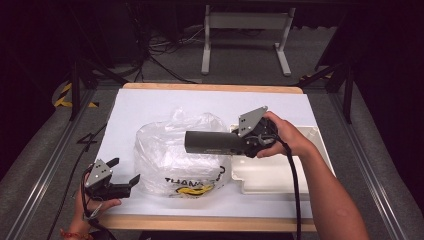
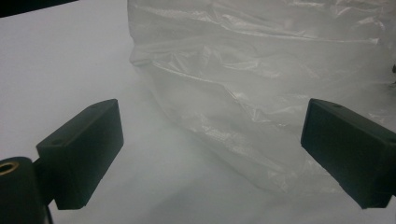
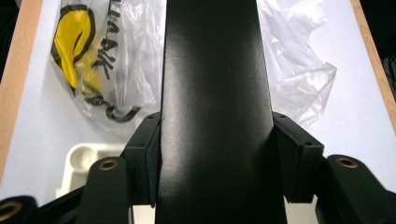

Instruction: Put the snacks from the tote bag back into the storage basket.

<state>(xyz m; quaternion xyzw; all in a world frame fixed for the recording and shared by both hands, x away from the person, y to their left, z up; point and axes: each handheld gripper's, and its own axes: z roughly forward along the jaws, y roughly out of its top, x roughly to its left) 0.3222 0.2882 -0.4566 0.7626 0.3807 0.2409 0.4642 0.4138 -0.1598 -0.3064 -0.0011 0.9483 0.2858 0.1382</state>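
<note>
The right gripper (image 1: 239, 142) clamps a long black box (image 1: 210, 142) by its end, both jaws pressed against its sides, holding it level above the clear plastic bag (image 1: 170, 150) and beside the white tray (image 1: 280, 172). The left gripper (image 1: 122, 175) rests with jaws wide apart, empty, just beside the bag.

Each claw is matte black, topped by a grey three-cornered plate dotted with small holes. The left claw (image 1: 125, 172) has blocky rectangular pads; the right claw (image 3: 217, 163) shows brass-ringed screw holes. Black cables trail from both. A red band circles the left wrist.
</note>
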